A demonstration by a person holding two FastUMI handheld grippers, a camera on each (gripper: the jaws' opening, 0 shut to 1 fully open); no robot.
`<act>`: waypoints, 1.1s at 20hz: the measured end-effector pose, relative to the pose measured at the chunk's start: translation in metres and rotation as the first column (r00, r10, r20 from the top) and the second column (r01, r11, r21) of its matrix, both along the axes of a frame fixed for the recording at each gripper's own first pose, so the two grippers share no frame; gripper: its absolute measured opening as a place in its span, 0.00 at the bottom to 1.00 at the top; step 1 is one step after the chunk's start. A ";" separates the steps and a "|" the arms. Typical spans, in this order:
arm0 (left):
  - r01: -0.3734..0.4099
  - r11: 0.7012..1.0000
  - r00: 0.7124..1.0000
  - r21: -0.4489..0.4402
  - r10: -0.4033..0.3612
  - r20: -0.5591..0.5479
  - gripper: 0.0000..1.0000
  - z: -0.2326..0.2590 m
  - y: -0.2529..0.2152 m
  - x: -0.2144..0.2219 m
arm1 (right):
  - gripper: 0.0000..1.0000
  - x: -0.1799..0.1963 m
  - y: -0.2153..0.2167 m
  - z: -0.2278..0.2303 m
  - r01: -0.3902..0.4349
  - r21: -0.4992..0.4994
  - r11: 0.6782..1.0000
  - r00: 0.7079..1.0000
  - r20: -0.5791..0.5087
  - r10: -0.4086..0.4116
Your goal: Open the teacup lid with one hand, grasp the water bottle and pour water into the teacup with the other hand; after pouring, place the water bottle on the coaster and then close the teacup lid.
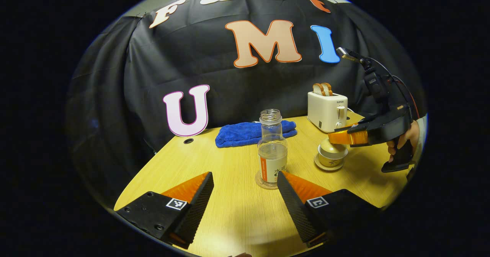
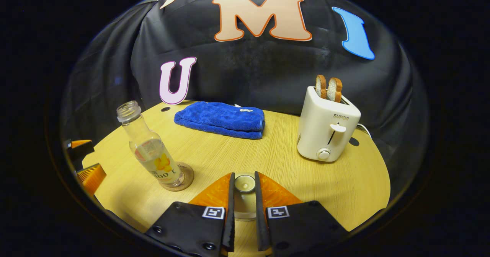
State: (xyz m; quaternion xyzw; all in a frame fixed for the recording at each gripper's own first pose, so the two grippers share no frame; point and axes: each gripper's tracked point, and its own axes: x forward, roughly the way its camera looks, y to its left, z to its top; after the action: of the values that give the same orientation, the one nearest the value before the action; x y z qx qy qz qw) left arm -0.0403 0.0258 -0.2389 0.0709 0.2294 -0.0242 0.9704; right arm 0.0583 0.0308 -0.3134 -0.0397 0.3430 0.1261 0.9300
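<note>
A black cloth wall backs a pale wooden bench (image 1: 237,211) with a curved near edge. Nearest in the left gripper view, the left tool (image 1: 245,196) hangs with its jaws spread wide and empty, just short of the water bottle (image 1: 272,150). The bottle stands upright on its coaster (image 1: 264,183), uncapped and partly filled; it looks like light, stiff, smooth plastic, so a squeeze across the labelled lower body should hold it best, and the open mouth will spill if it is tipped early. To its right sits the teacup (image 1: 331,158) on a saucer, lid on. In the right gripper view the right tool (image 2: 244,190) has its fingers drawn close on either side of the lid knob (image 2: 244,183); whether both press on it I cannot tell. The cup looks like ceramic: hard, slick, breakable. Farther back lie a folded blue towel (image 2: 222,120) and, far right, a toaster (image 2: 327,125) holding bread. The bench between bottle and cup is open for pouring.
</note>
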 end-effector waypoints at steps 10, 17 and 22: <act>-0.023 1.000 1.000 0.007 0.022 0.018 0.97 0.018 0.018 -0.004 | 0.24 -0.001 -0.004 -0.017 0.033 -0.016 0.999 0.999 -0.010 -0.033; -0.010 1.000 0.998 -0.008 0.011 0.057 0.96 0.036 0.019 0.002 | 0.32 -0.005 -0.005 -0.016 0.054 -0.012 0.998 0.999 -0.007 -0.054; 0.019 1.000 0.996 -0.022 -0.017 0.085 0.97 0.051 0.011 0.013 | 0.79 -0.004 -0.012 0.010 0.102 0.019 0.995 0.994 0.038 -0.102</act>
State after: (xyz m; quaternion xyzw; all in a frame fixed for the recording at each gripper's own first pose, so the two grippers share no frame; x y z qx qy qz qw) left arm -0.0268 0.0371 -0.1880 0.0630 0.1873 -0.0324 0.9797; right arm 0.0542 0.0187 -0.3030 -0.0169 0.3252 0.0804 0.9421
